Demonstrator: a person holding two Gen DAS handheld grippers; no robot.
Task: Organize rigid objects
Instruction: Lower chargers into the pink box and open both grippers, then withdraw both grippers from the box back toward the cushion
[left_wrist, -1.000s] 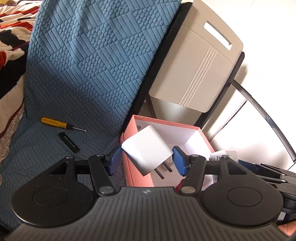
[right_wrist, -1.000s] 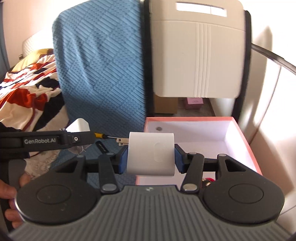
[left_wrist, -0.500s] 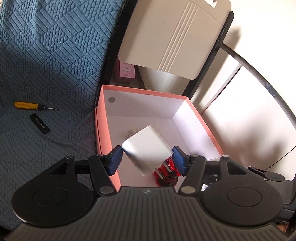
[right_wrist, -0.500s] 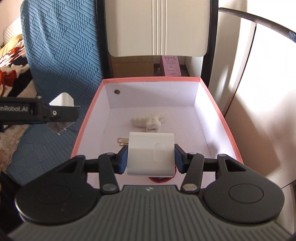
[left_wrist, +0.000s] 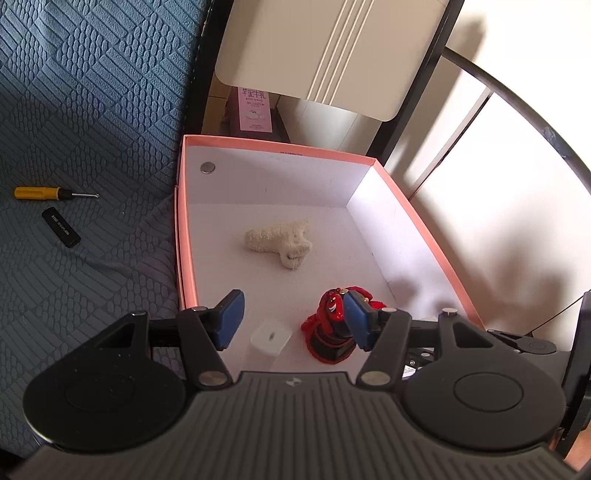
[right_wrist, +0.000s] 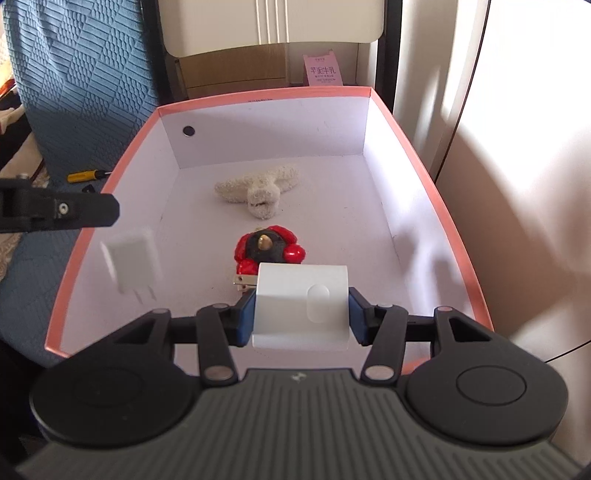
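A pink-rimmed box (left_wrist: 280, 146) with a white inside sits beside a blue quilted seat. My left gripper (left_wrist: 293, 315) hangs over its near left corner, open, with nothing between its blue pads. Below it a small white plug charger (left_wrist: 270, 336) is loose in the box; in the right wrist view the same small charger (right_wrist: 131, 258) looks blurred, prongs down. My right gripper (right_wrist: 301, 315) is shut on a larger white charger (right_wrist: 303, 306) above the near end of the box (right_wrist: 266, 96), its prongs pointing left. The tip of a left gripper finger (right_wrist: 59, 212) shows at the left edge.
In the box lie a red toy figure (left_wrist: 328, 317) (right_wrist: 269, 245) and a cream fluffy piece (left_wrist: 280, 242) (right_wrist: 258, 188). On the blue seat are a yellow-handled screwdriver (left_wrist: 51, 192) and a black stick (left_wrist: 61, 227). A beige chair back (left_wrist: 332, 55) and a pink carton (left_wrist: 253, 110) stand behind.
Both grippers moved over the box and lower. The small white charger left my left gripper's pads and dropped into the box. The right gripper kept its charger.
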